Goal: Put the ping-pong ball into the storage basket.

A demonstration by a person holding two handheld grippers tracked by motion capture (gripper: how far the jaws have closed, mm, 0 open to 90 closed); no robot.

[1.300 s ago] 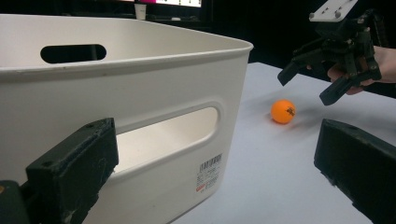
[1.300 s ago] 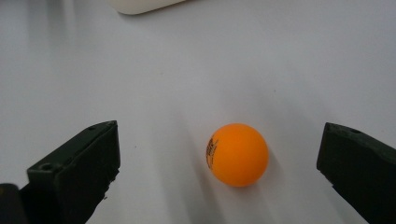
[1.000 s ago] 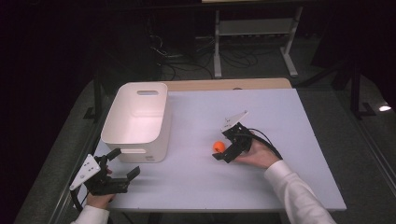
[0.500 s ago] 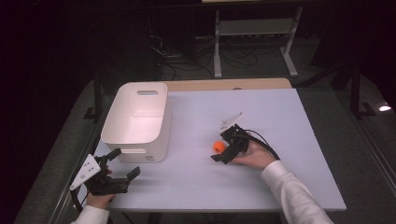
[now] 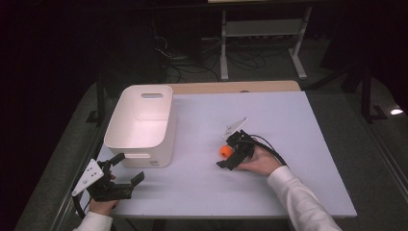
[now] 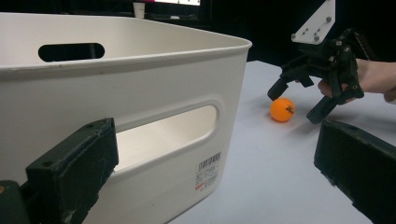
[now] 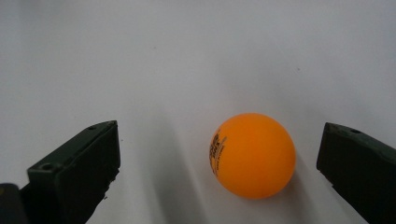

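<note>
A small orange ball [image 5: 224,151] lies on the pale table [image 5: 288,115], right of a white bin [image 5: 139,125]. My right gripper [image 5: 224,154] is open, and its two black jaws straddle the ball without touching it. In the right gripper view the ball [image 7: 253,155] sits nearer the right jaw of that gripper [image 7: 219,129]. My left gripper [image 5: 128,167] is open and holds nothing at the table's front left corner, just in front of the bin. From there I see the bin wall [image 6: 154,84], the ball [image 6: 282,109] and the right gripper [image 6: 294,105] beyond.
The bin [image 5: 144,113] looks empty and has handle slots in its end walls. A wooden strip [image 5: 231,87] runs along the table's far edge. A metal stand [image 5: 260,29] and cables stand on the dark floor behind.
My right gripper has dropped slightly and settled closer around the ball. The ball has not moved. The left gripper has stayed about where it was.
</note>
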